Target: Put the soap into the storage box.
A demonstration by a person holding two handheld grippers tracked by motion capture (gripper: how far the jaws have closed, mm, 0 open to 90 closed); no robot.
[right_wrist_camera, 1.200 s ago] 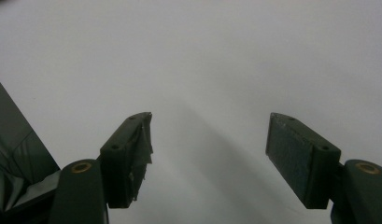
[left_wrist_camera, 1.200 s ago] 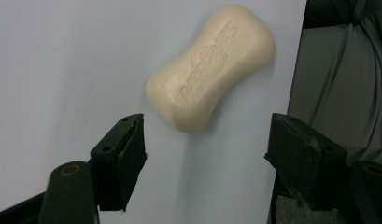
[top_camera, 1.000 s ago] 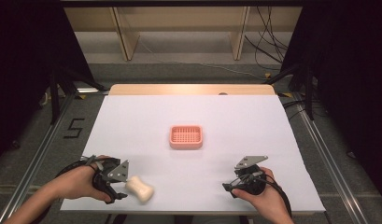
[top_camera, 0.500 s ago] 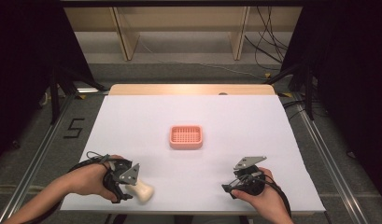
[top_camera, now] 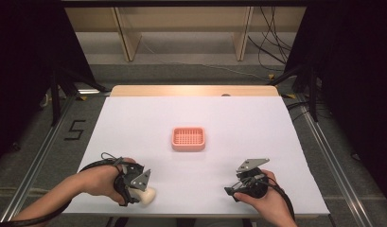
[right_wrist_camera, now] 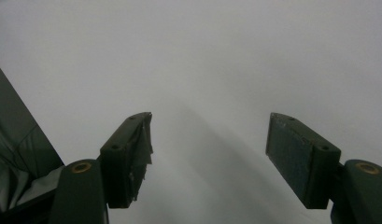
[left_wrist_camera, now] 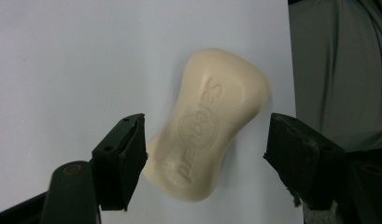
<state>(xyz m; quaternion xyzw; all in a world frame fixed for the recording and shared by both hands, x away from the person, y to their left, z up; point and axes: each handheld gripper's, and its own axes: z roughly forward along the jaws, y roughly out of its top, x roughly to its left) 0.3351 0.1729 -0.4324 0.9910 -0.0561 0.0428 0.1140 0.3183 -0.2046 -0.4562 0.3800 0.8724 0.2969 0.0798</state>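
1. A white sheet covers the table (top_camera: 196,123), which stands on a grey floor with pale wooden shelving behind it and dark curtains to either side.
2. The bar of soap (left_wrist_camera: 212,123), cream-coloured with lettering pressed into its top, lies flat on the sheet at the near left edge of the table (top_camera: 147,196).
3. The left gripper (left_wrist_camera: 205,149) is lowered around the soap with its jaws apart. One jaw is touching or just beside the bar's lower end; the other stands well off it. Nothing is clamped yet.
4. The pink slatted soap dish (top_camera: 188,138) sits empty near the middle of the table, well apart from the soap.
5. The right gripper (top_camera: 238,188) rests at the near right, jaws apart over bare sheet (right_wrist_camera: 207,154), holding nothing.
6. Judgement: the work looks barely begun. The approach to the soap is made; closing on it, lifting it, carrying it to the dish and setting it down all seem to remain.
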